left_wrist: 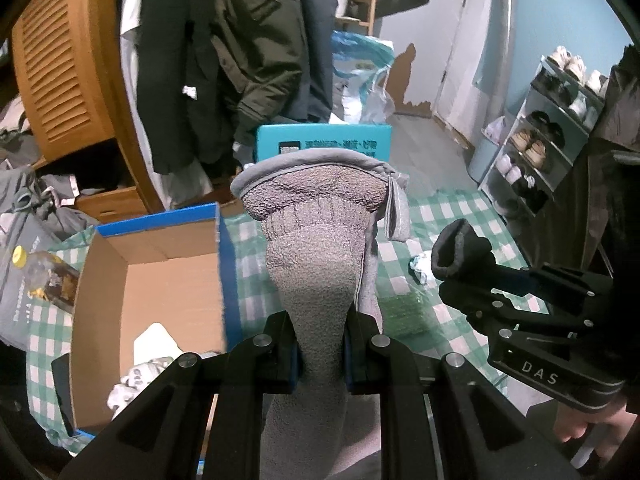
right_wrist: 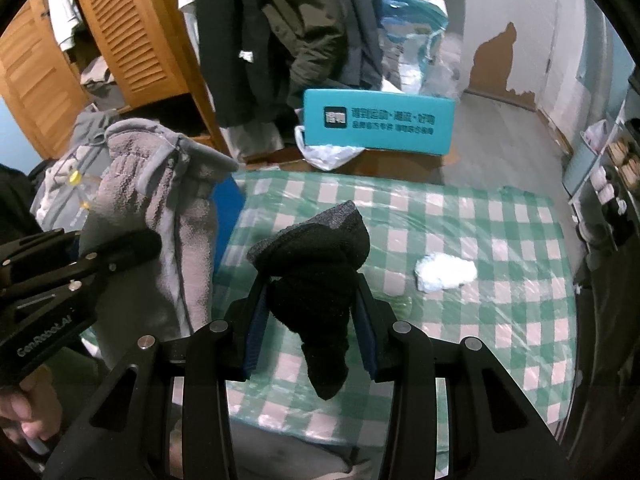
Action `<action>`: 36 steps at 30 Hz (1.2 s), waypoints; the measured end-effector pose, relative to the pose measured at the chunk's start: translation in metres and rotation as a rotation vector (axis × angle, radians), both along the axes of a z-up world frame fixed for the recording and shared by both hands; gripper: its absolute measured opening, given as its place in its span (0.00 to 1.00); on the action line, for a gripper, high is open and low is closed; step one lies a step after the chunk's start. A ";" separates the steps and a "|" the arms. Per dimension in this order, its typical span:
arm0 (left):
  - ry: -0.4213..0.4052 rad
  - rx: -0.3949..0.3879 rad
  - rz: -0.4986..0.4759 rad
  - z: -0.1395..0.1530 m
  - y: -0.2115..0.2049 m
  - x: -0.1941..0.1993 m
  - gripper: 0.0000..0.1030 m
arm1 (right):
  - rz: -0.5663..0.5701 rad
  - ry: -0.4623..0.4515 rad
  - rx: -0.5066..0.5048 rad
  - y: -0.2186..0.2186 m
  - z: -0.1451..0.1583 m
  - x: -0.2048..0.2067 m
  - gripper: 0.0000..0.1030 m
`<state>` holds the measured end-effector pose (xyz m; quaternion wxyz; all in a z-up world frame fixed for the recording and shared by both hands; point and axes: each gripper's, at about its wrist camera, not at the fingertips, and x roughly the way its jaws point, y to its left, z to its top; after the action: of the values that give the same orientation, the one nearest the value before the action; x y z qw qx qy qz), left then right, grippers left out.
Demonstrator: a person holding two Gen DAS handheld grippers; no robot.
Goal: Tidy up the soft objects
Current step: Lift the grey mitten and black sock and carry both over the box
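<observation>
Right now a grey fleece glove (left_wrist: 320,248) is pinched between the pads of the left hand-held gripper (left_wrist: 320,354), its jaws narrow on the cloth. The cuff stands up and flares above the fingers, and the rest hangs down below them. In the right wrist view the same glove (right_wrist: 160,200) shows at the left, raised above the edge of the worktop.

Beside it, the right hand-held gripper (right_wrist: 310,320) is clamped on a black sock (right_wrist: 316,276) with a grey toe patch. The sock bunches between the blue pads, and one end dangles below them, clear of the cloth underneath. From the left wrist view this gripper (left_wrist: 472,268) appears at the right with the dark sock (left_wrist: 460,248) sticking out of its tip, well apart from the glove.

Below both lies a worktop covered in a green and white checked cloth (right_wrist: 480,232). A crumpled white sock (right_wrist: 446,272) rests on it, to the right of the black sock. At the left stands an open cardboard box (left_wrist: 160,272) with a blue rim, holding some pale soft things in its near corner. Beyond the worktop's far edge stands a teal box (right_wrist: 378,122), with dark coats (right_wrist: 280,32) hanging behind it.
</observation>
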<state>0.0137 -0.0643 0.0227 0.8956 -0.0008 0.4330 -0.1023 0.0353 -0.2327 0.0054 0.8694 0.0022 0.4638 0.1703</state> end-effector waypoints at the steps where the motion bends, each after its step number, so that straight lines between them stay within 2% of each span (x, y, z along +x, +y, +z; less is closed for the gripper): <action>1: -0.004 -0.004 0.006 0.002 0.004 0.000 0.15 | 0.005 -0.003 0.001 0.004 0.001 0.000 0.38; 20: -0.046 -0.054 0.109 0.025 0.075 -0.010 0.15 | 0.102 -0.035 -0.009 0.075 0.016 0.005 0.38; 36: -0.043 -0.026 0.196 0.019 0.123 -0.013 0.15 | 0.178 -0.030 -0.019 0.129 0.015 0.009 0.38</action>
<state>0.0006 0.0592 0.0418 0.9103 -0.0528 0.4101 -0.0197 0.0440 -0.1035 0.0202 0.8578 -0.0496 0.4506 0.2424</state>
